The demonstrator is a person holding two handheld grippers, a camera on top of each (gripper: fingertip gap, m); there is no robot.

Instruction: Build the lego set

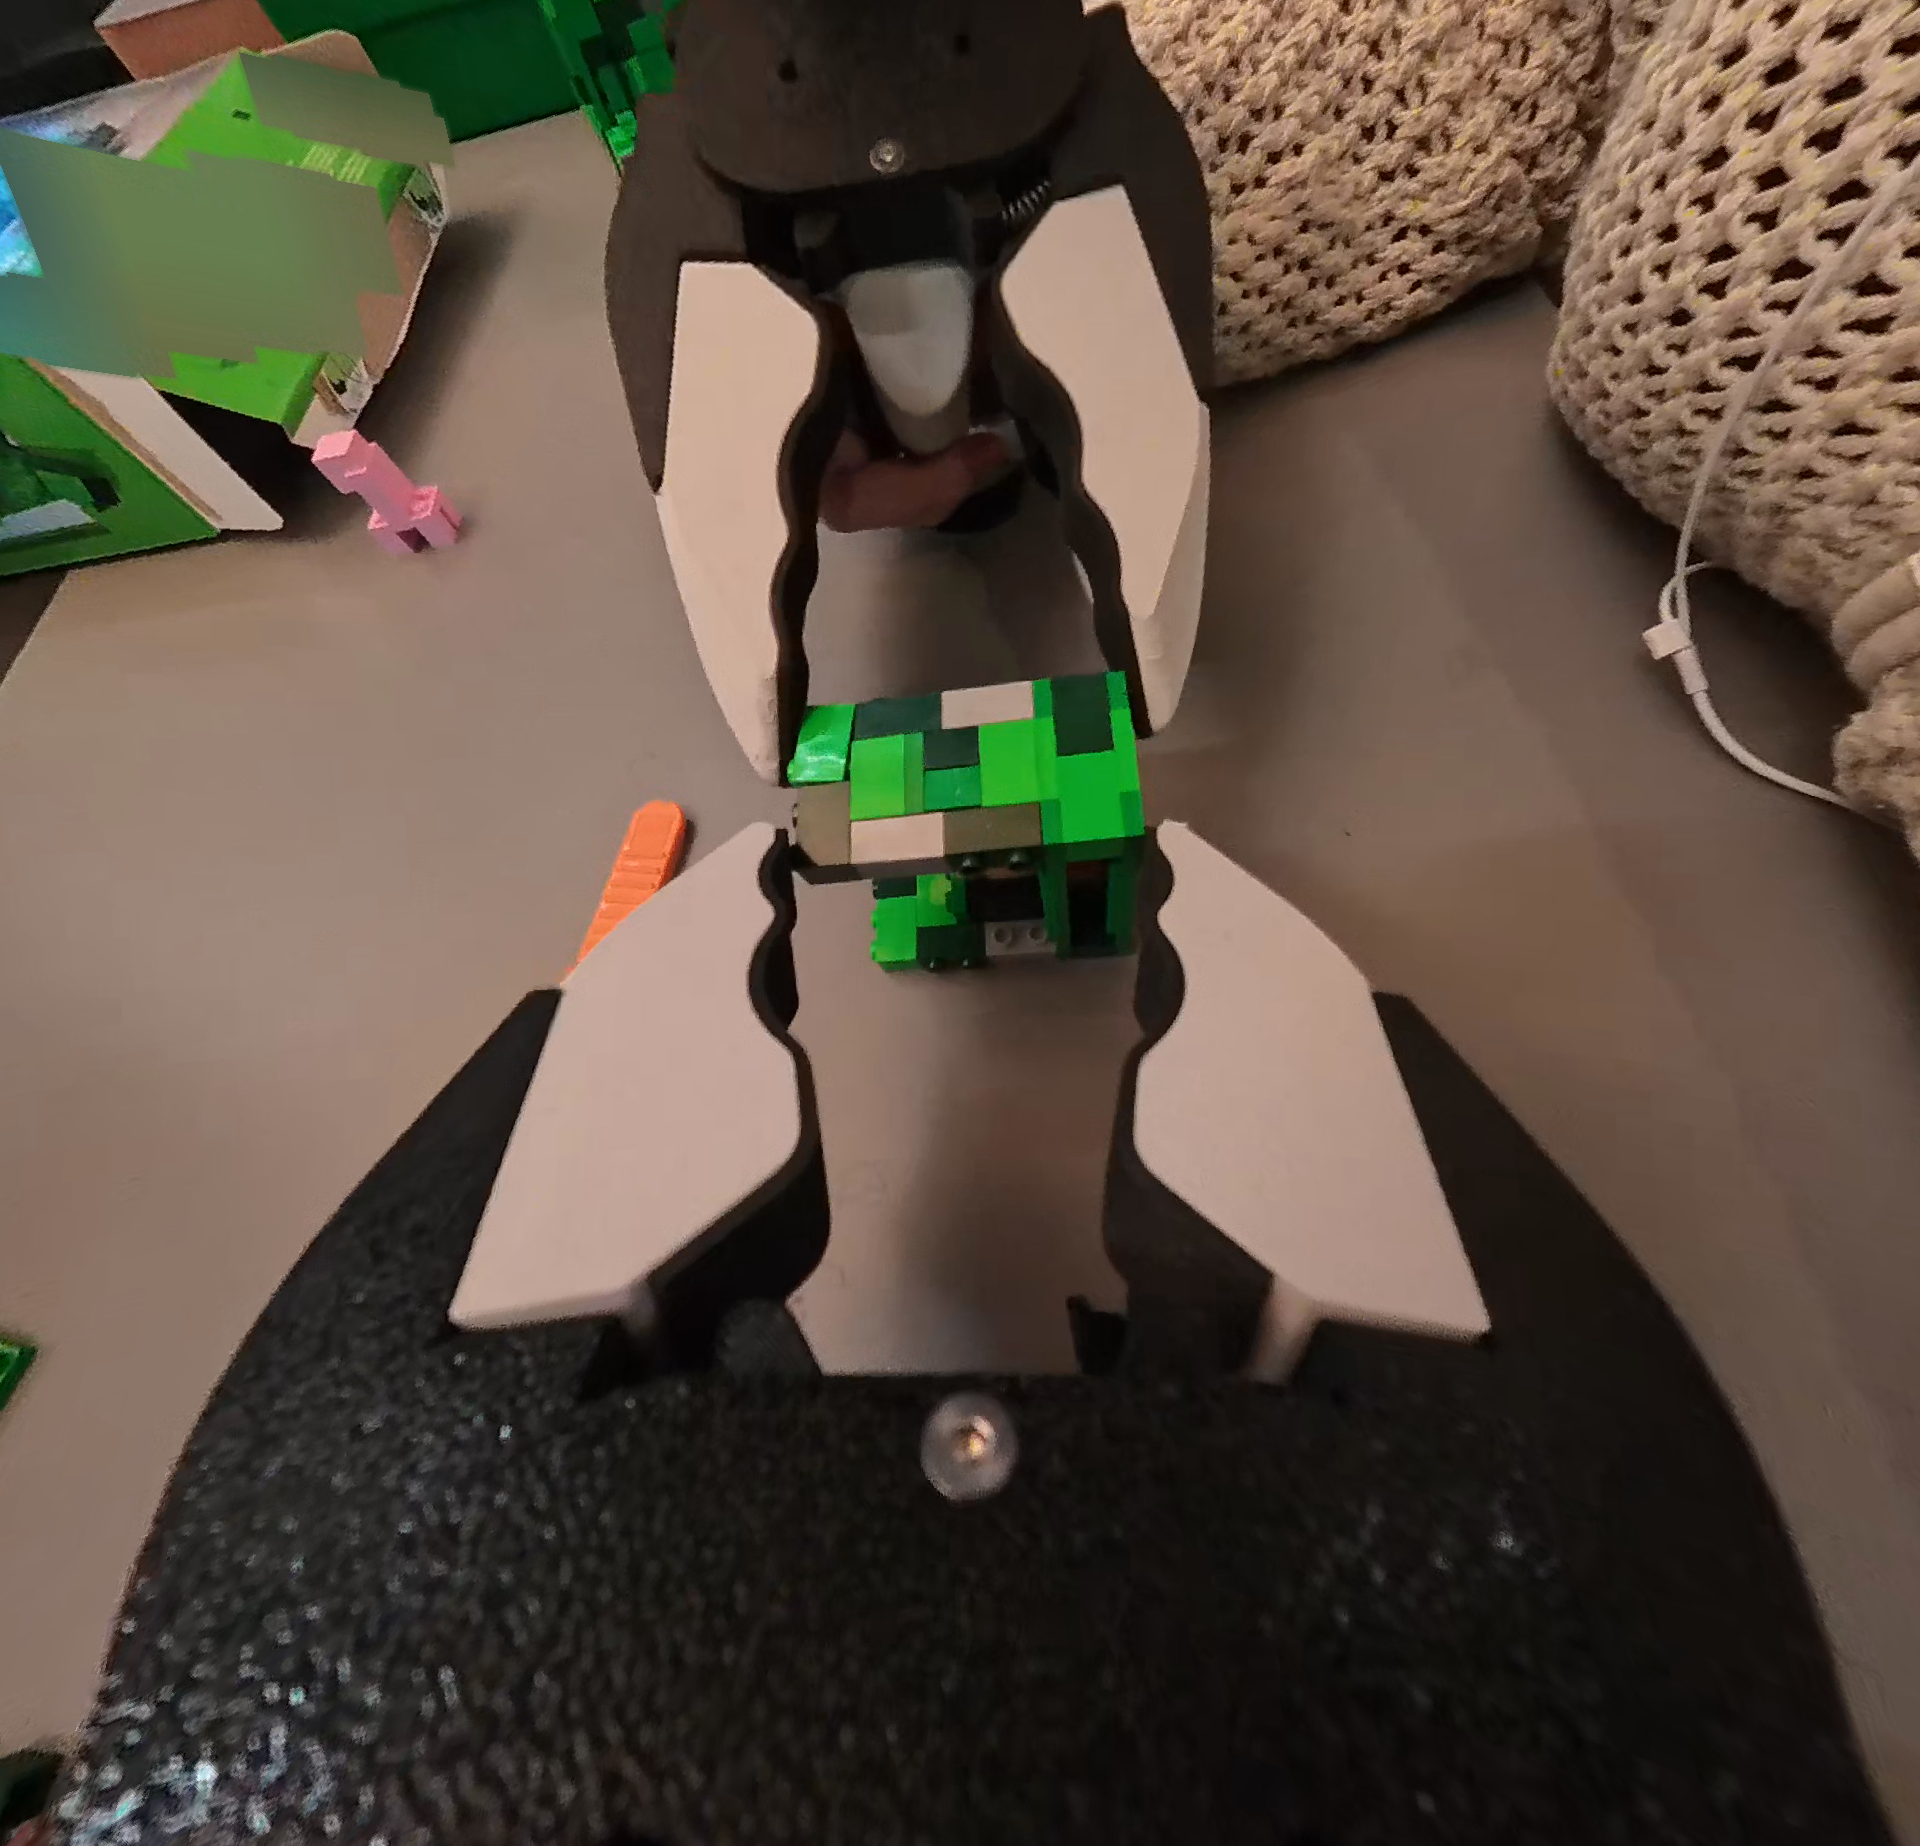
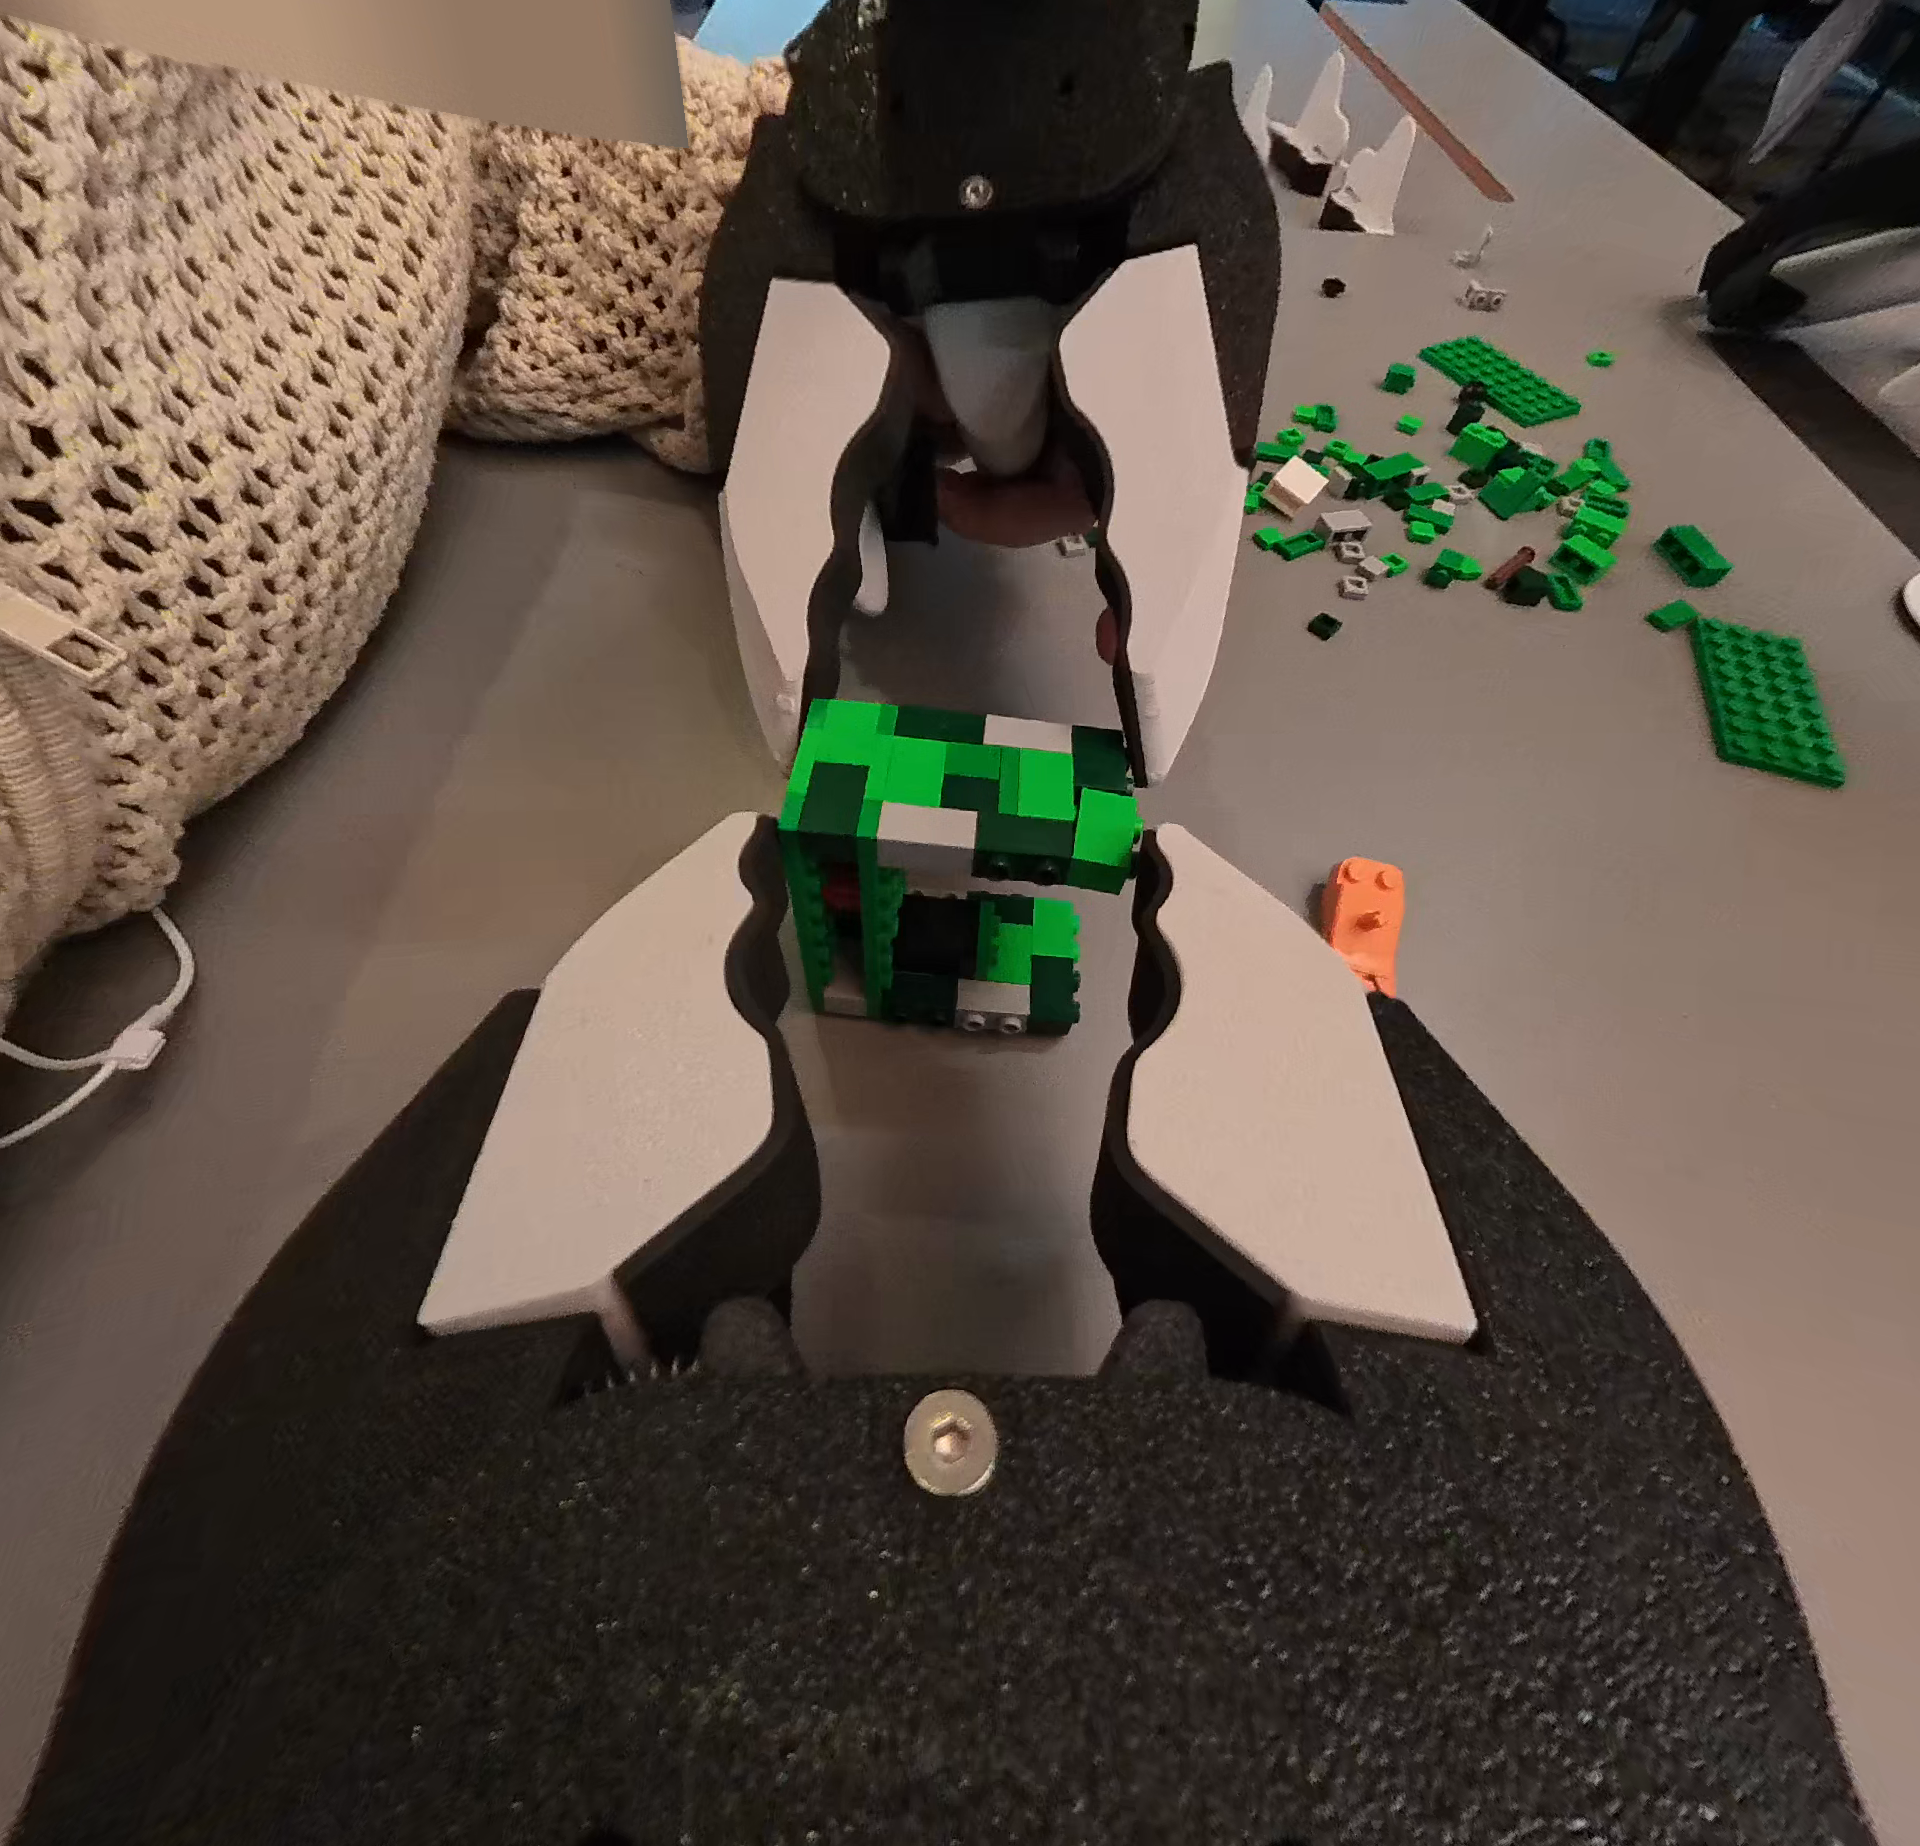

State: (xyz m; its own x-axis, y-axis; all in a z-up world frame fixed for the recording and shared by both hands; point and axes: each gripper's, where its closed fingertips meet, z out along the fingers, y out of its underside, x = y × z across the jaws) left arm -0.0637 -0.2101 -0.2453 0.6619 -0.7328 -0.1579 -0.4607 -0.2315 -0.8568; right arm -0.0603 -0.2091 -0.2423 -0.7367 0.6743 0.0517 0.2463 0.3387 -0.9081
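Note:
A cube-shaped build of green, dark green and grey lego bricks (image 1: 987, 788) stands on the grey table (image 1: 312, 861); it also shows in the right wrist view (image 2: 956, 820). My left gripper (image 1: 966, 835) reaches in from one side with its fingers closed against the build's two sides. My right gripper (image 2: 956, 835) comes from the opposite side and grips the build the same way. Each gripper shows in the other's view, the right one (image 1: 961, 747) and the left one (image 2: 966, 752), with their tips nearly meeting. The build's lower face is open and shows dark parts inside.
An orange brick separator (image 2: 1366, 913) lies beside the build. A pile of loose green bricks (image 2: 1455, 487) and a green plate (image 2: 1766, 700) lie further off. A pink lego figure (image 1: 390, 492), green boxes (image 1: 94, 487), a knitted blanket (image 1: 1351, 134) and a white cable (image 1: 1704, 674) border the table. Less than 4 cm separates the two grippers' tips.

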